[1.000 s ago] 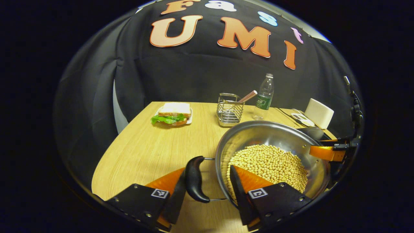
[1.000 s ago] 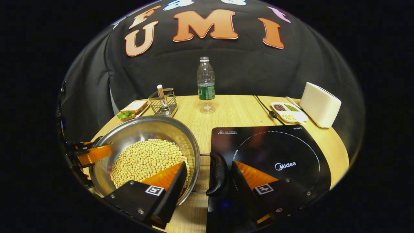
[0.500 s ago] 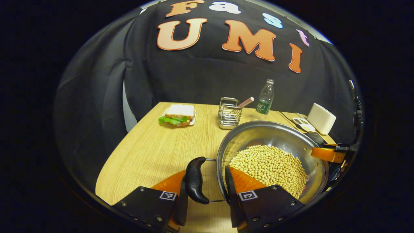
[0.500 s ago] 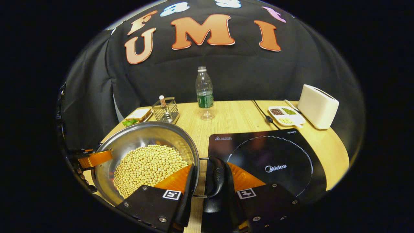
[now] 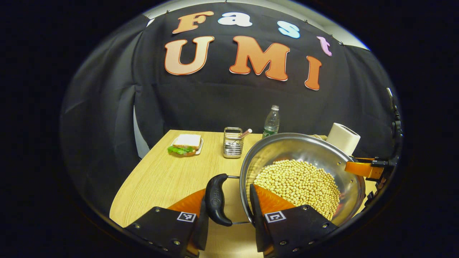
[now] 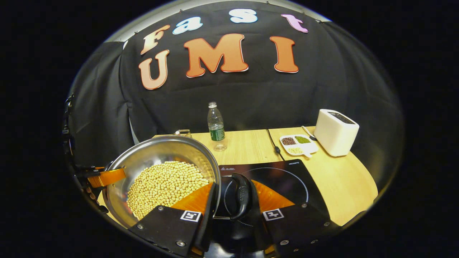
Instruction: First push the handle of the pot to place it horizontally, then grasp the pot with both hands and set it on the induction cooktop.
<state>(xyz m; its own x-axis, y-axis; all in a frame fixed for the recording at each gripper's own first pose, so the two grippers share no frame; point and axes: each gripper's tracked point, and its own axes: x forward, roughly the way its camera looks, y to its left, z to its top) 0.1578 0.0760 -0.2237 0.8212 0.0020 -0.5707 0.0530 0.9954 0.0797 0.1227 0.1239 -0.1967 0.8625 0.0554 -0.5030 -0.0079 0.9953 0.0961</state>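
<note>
In the left gripper view, the pot (image 5: 304, 175), full of beans, is seen carried above the table (image 5: 168, 179), its left handle (image 5: 216, 199) pinched between the left gripper's (image 5: 226, 208) fingers across the rim.

In the right gripper view, the right handle (image 6: 241, 195) is pinched likewise by the right gripper (image 6: 231, 204), and the cooktop (image 6: 283, 179) is seen just ahead and to the right, so the pot appears to need carrying rightward.

Wood table (image 6: 333, 179): cooktop (image 6: 287, 179), bottle (image 6: 216, 126), toaster (image 6: 335, 132), snack tray (image 6: 297, 143), wire caddy (image 5: 232, 142), sandwich plate (image 5: 185, 144).
</note>
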